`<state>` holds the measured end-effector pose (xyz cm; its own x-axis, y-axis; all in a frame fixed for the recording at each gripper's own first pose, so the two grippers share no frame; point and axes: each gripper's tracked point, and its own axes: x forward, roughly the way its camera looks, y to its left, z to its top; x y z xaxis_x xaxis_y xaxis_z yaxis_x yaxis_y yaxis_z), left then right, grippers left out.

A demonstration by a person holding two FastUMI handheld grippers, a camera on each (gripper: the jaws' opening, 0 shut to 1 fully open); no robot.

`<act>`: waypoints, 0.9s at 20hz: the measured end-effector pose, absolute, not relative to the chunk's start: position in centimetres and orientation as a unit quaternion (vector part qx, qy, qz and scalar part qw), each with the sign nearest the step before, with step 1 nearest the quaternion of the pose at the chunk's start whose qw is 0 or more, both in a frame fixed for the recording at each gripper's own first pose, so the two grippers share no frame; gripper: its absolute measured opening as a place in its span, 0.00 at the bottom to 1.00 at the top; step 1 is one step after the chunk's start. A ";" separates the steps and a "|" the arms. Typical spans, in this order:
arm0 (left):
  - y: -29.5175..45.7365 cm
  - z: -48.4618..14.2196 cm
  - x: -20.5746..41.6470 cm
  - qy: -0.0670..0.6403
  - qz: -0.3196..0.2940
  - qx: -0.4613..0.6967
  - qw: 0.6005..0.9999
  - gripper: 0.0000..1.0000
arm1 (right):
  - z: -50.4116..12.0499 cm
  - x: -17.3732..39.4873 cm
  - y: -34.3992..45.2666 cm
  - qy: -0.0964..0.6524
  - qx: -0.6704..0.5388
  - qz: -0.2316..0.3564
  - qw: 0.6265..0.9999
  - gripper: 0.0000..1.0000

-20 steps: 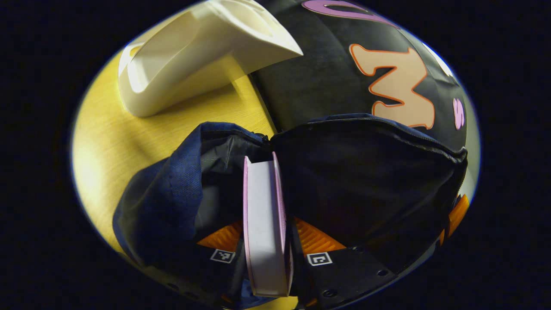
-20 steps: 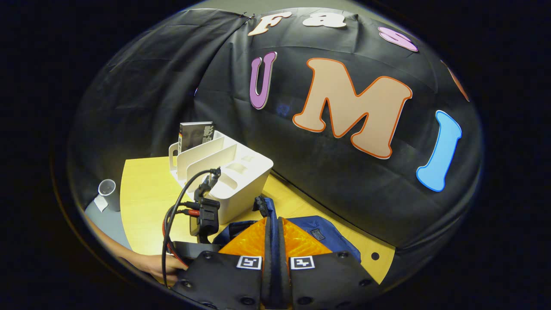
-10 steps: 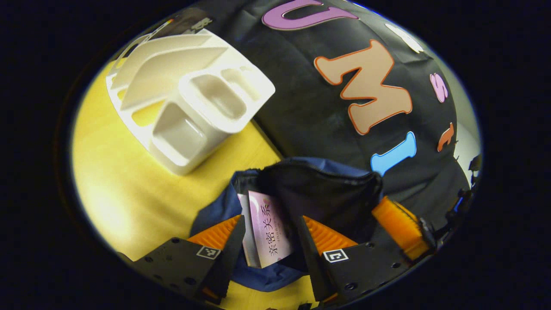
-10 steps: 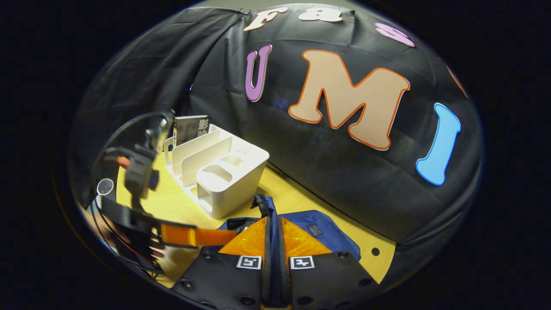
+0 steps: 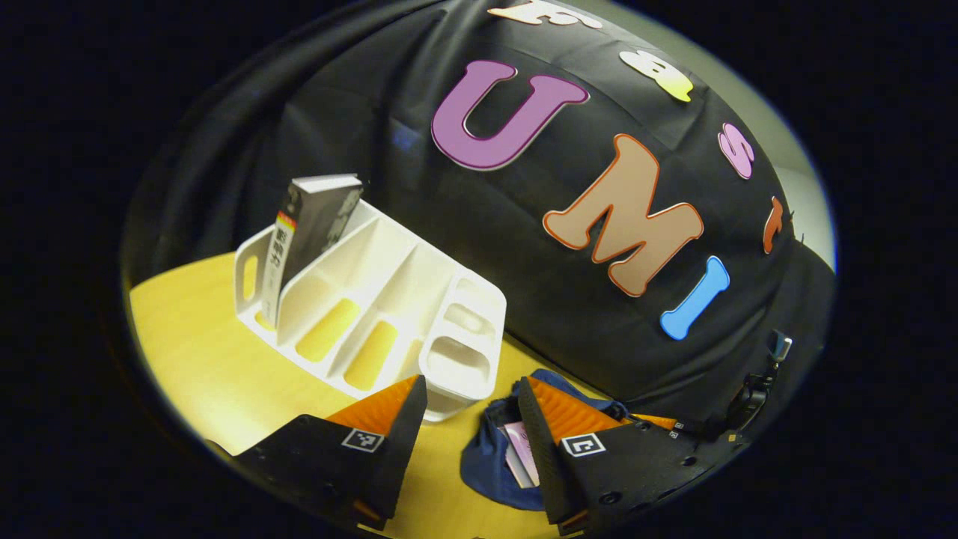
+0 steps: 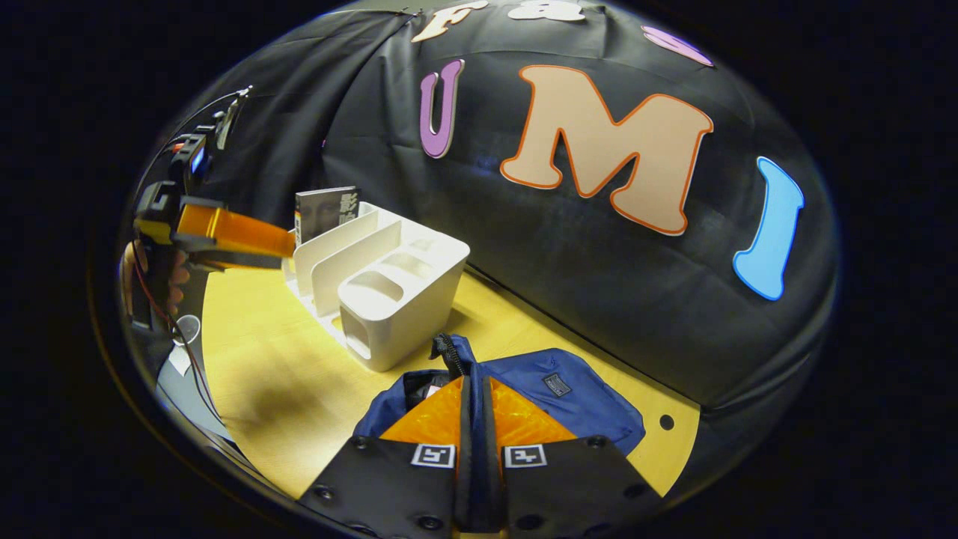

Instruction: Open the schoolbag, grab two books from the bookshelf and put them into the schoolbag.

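The blue schoolbag (image 6: 576,400) lies on the yellow table with its mouth open. My right gripper (image 6: 474,383) is shut on the bag's dark rim fabric and holds it up. A pink book (image 5: 522,458) sits inside the bag (image 5: 483,464). My left gripper (image 5: 468,419) is open and holds nothing, raised above the table between the bag and the white bookshelf (image 5: 374,307). A dark book (image 5: 308,224) stands upright in the shelf's far slot. In the right gripper view the left gripper (image 6: 281,241) hovers high at the left, beside the bookshelf (image 6: 382,281) and the dark book (image 6: 325,211).
A hand (image 6: 153,273) holds the left gripper, with cables trailing below it. A small cup (image 6: 187,328) stands on a grey surface past the table's left edge. The black cloth wall runs close behind the shelf and the bag. A small hole (image 6: 666,422) marks the table (image 6: 284,389).
My left gripper let go of the pink book inside the bag, opened, and rose up and away toward the bookshelf. The right gripper kept its hold on the bag's rim.
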<state>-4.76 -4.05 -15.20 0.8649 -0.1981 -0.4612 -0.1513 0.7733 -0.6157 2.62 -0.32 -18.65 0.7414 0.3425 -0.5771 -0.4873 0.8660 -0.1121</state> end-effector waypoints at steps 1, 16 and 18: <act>-2.9 -14.8 -4.4 0.258 -0.012 -0.318 0.912 0.71 | -18.6 2.9 -0.6 0.283 -0.127 0.216 0.926 0.10; 13.7 -13.6 3.9 0.251 0.027 -0.086 0.964 0.70 | -19.3 3.7 -2.4 0.305 -0.112 0.121 0.938 0.10; 15.2 -13.4 5.0 0.253 0.024 -0.075 0.964 0.70 | -19.5 3.6 -2.5 0.309 -0.112 0.115 0.937 0.10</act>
<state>4.99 15.21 -13.37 0.8706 0.0077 -0.4919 -0.0832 0.9878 -0.1317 3.61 -2.55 -19.52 0.7823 0.1468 -0.6054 -0.2856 0.9482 -0.1392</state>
